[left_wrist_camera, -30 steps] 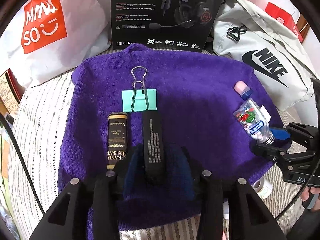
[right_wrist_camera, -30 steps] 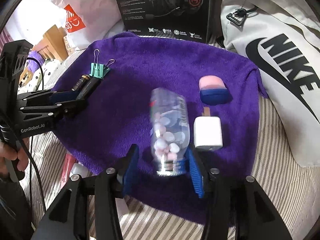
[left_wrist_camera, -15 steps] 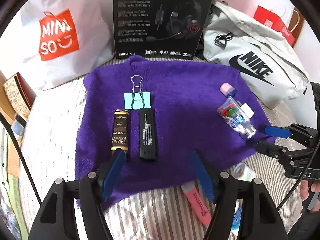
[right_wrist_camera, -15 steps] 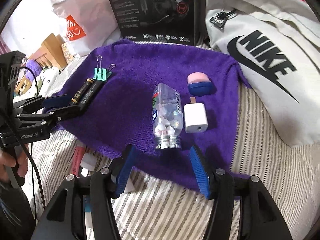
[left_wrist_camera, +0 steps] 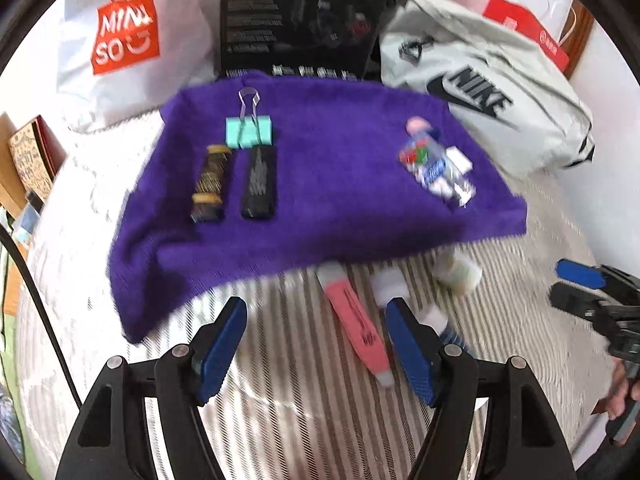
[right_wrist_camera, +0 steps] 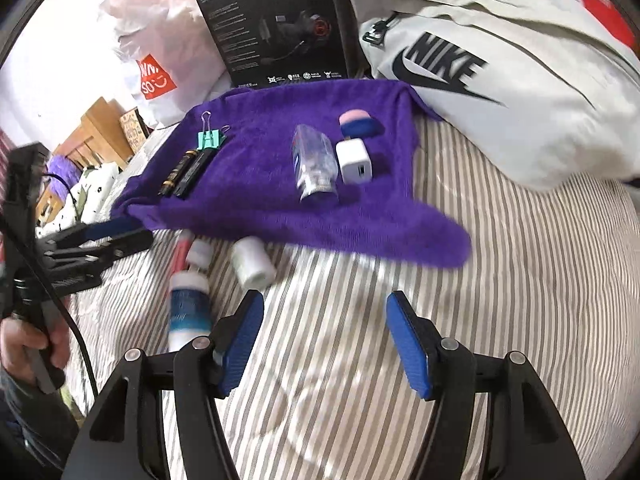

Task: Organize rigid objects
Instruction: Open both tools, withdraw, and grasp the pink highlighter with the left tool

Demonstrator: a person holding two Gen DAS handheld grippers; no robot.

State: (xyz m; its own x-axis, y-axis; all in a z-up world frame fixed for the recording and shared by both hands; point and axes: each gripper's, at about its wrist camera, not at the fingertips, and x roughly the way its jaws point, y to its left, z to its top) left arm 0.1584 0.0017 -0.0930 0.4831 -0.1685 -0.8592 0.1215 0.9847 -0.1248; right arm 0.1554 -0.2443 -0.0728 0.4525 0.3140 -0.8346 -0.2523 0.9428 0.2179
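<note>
On the purple towel (left_wrist_camera: 340, 208) lie a teal binder clip (left_wrist_camera: 249, 131), a dark gold-labelled tube (left_wrist_camera: 211, 184) and a black bar (left_wrist_camera: 260, 184) at the left. At the right lie a clear pill bottle (right_wrist_camera: 314, 164), a white charger (right_wrist_camera: 354, 160) and a pink-and-blue piece (right_wrist_camera: 358, 124). My left gripper (left_wrist_camera: 316, 312) hovers over the striped sheet in front of the towel, jaws opening, nothing between them. My right gripper (right_wrist_camera: 326, 300) is also back over the sheet, jaws opening and empty. A pink tube (left_wrist_camera: 356, 320) lies beside the left gripper's right finger.
Off the towel's near edge lie a white roll (right_wrist_camera: 252, 262), a white-and-blue bottle (right_wrist_camera: 188, 308) and a small white cap (right_wrist_camera: 198, 252). Behind the towel stand a Miniso bag (left_wrist_camera: 124, 36), a black headset box (left_wrist_camera: 300, 20) and a grey Nike bag (right_wrist_camera: 500, 80).
Both grippers pulled back off the towel toward me and opened. The left let go of the black bar, the right let go of the pill bottle; both objects stay on the towel.
</note>
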